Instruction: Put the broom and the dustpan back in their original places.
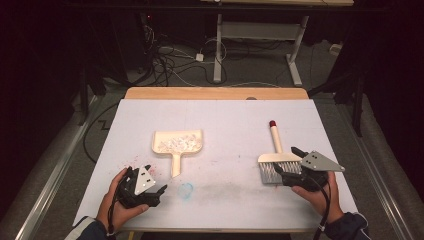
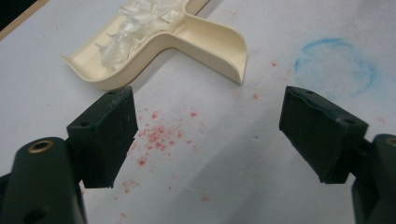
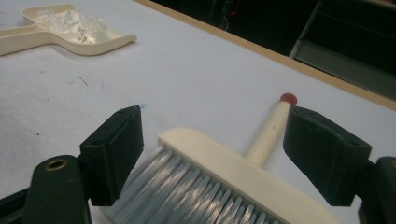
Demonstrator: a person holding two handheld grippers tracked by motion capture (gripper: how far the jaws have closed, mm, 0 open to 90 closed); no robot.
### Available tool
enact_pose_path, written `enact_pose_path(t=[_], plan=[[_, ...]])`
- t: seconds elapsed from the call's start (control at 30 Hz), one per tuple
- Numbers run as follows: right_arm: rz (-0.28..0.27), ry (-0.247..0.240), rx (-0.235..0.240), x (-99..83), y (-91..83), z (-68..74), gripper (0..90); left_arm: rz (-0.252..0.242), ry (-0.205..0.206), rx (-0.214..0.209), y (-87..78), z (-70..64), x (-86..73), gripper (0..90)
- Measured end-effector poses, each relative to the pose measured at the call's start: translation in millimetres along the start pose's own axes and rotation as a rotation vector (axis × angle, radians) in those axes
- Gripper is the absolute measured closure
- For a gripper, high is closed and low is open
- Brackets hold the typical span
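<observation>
Left hand (image 1: 116, 205): mine, low at the table's near left edge, wrapped round the gripper's body, sleeve just showing.
Left gripper (image 2: 205, 140): jaws spread wide — nothing between them — tilted down toward the tabletop.
Right hand (image 1: 316, 195): mine, near the right edge, cupping the gripper from below, cable trailing back over my wrist.
Right gripper (image 3: 212, 158): jaws wide apart, gripping nothing, held low and pointing forward along the table.
</observation>
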State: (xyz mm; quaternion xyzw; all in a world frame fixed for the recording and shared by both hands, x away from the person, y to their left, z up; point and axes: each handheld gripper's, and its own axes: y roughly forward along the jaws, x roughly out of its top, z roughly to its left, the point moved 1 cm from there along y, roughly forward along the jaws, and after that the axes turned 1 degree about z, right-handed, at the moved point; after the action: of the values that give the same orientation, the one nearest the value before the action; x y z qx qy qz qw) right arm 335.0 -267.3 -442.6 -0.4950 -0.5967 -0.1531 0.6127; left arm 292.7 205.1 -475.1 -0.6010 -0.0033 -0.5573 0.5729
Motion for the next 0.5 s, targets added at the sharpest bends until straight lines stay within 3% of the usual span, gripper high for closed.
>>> enact_pose_path(t=[0.23,0.5], plan=[[-0.004,-0.008,-0.013,-9.9,-4.6,-0.5,20.8,0.0,0.004,-0.005,0.3,-0.4,0.0,18.8],[0.002,-0.016,0.009,-22.4,-10.3,3.3,20.4,-0.003,0.01,-0.006,1.3,-0.7,1.1,18.7]])
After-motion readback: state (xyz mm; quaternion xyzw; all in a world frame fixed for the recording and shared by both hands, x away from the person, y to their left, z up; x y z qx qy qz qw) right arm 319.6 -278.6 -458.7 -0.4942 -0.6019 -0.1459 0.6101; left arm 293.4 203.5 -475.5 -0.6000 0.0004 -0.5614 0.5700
